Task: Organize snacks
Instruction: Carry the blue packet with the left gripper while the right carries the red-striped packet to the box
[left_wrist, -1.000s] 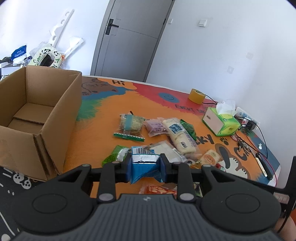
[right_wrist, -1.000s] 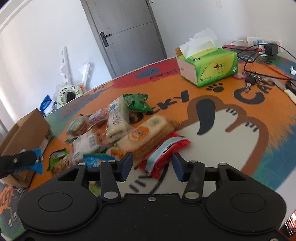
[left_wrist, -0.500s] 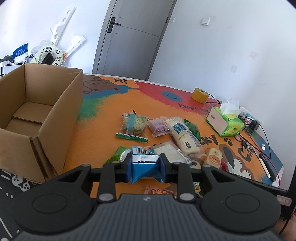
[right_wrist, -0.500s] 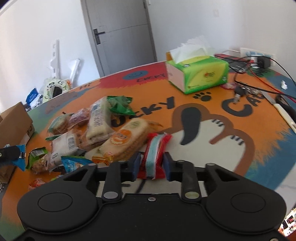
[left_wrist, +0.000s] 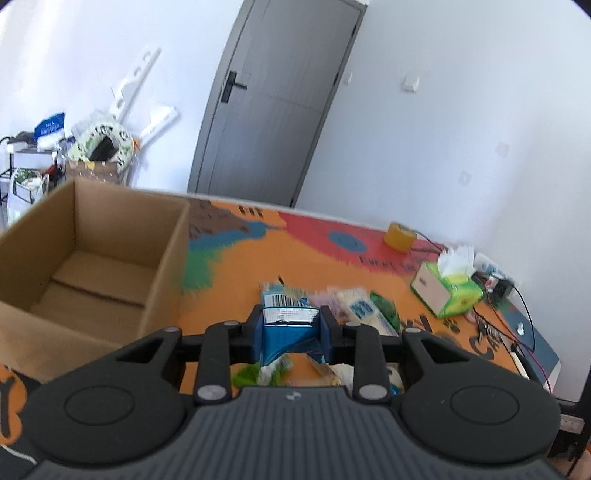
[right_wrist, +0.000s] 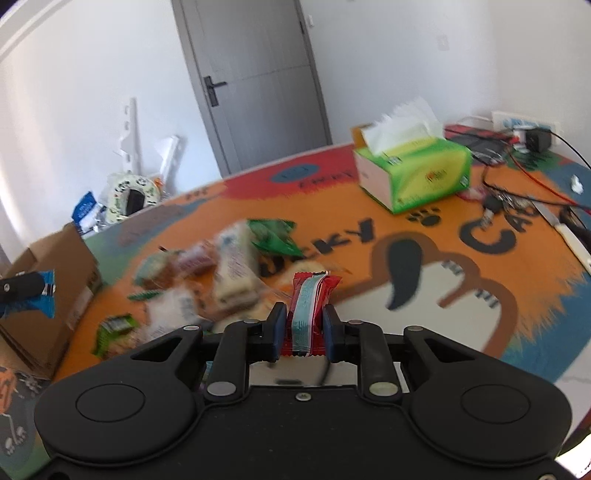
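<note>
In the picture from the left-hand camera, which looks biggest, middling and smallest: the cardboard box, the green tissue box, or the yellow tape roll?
As they look in the left wrist view:
1. cardboard box, by far the largest
2. green tissue box
3. yellow tape roll, smallest

The tape roll lies farthest from the camera, so it may look smaller than it is.

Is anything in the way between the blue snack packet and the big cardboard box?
Nothing visible is. The left gripper holds the blue snack packet in the air, and the cardboard box sits open-topped just to its left. Only bare orange mat lies between them, and the box looks empty inside.
</note>
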